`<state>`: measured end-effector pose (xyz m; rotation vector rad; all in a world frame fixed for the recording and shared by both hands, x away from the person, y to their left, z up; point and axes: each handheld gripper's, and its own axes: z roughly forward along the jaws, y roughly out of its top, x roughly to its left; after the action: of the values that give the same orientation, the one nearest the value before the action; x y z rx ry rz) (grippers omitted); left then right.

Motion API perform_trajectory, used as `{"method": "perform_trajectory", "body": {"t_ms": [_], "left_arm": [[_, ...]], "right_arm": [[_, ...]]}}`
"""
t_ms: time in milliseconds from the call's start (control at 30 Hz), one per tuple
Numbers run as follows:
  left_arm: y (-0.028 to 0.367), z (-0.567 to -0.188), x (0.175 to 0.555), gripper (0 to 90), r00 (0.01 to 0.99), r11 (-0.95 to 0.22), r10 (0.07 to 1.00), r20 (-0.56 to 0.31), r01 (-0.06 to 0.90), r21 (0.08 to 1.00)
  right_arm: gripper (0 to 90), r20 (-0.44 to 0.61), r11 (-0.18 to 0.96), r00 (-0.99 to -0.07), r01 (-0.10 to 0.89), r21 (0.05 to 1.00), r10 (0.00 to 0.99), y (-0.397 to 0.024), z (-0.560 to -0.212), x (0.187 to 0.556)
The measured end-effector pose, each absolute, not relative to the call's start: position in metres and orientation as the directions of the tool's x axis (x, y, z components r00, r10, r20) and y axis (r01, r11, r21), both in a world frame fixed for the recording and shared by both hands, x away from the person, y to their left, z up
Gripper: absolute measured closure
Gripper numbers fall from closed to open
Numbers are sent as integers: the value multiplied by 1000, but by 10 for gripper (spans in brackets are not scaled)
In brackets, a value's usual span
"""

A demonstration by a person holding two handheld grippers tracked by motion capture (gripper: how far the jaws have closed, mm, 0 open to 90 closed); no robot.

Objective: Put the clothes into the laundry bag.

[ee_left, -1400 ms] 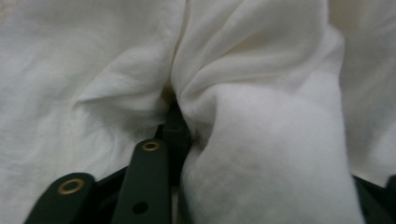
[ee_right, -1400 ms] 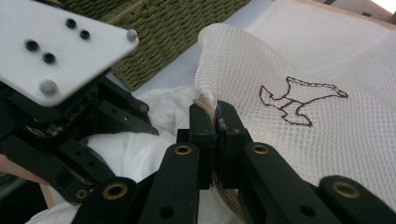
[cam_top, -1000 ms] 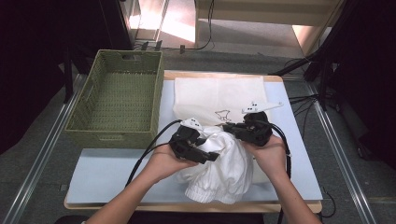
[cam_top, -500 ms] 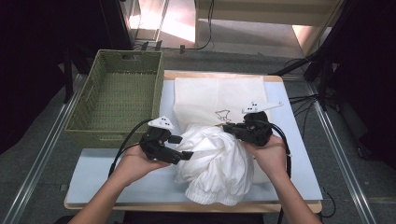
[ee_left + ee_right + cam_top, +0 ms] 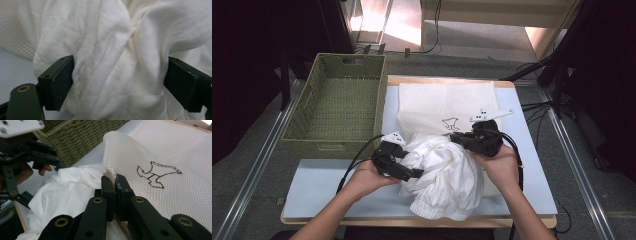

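The crumpled white cotton garment is lying bunched at the mouth of the white mesh laundry bag on the table, and could be spilling out if the bag's edge slips. The right gripper is pinching that edge; the left gripper, jaws having just been opening, is straddling cloth, spread wide.

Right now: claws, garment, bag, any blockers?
Left claw just opened, jaws astride bunched white garment. Right claw shut on mesh bag rim. Basket left of the bag, not in the way.
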<state>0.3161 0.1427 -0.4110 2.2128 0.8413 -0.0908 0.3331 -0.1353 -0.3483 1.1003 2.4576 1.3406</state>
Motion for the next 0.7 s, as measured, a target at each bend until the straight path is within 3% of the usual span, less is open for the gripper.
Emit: {"method": "perform_trajectory", "body": {"t_ms": [100,200,333,467,600,700], "left_arm": [[137,-417,317,168,785,-508,542,-300,590,627],[134,-421,319,272,788,-511,535,-303,588,627],[133,-424,321,500,789,-508,524,-321,592,626],[129,-424,317,684,809,-527,515,-284,560,639],[134,-416,317,733,794,-493,520,-314,579,649],[135,-402,312,741,813,-495,508,-285,546,675]], "right_arm": [[882,212,342,-726,534,773,654,-135,-349,334],[882,212,344,-726,536,771,655,-134,-349,334],[882,210,348,-726,537,769,655,-133,-350,334],[882,208,353,-729,535,768,652,-132,-350,334],[882,211,347,-726,536,769,654,-133,-350,334],[882,215,341,-723,539,770,657,-134,-349,334]]}}
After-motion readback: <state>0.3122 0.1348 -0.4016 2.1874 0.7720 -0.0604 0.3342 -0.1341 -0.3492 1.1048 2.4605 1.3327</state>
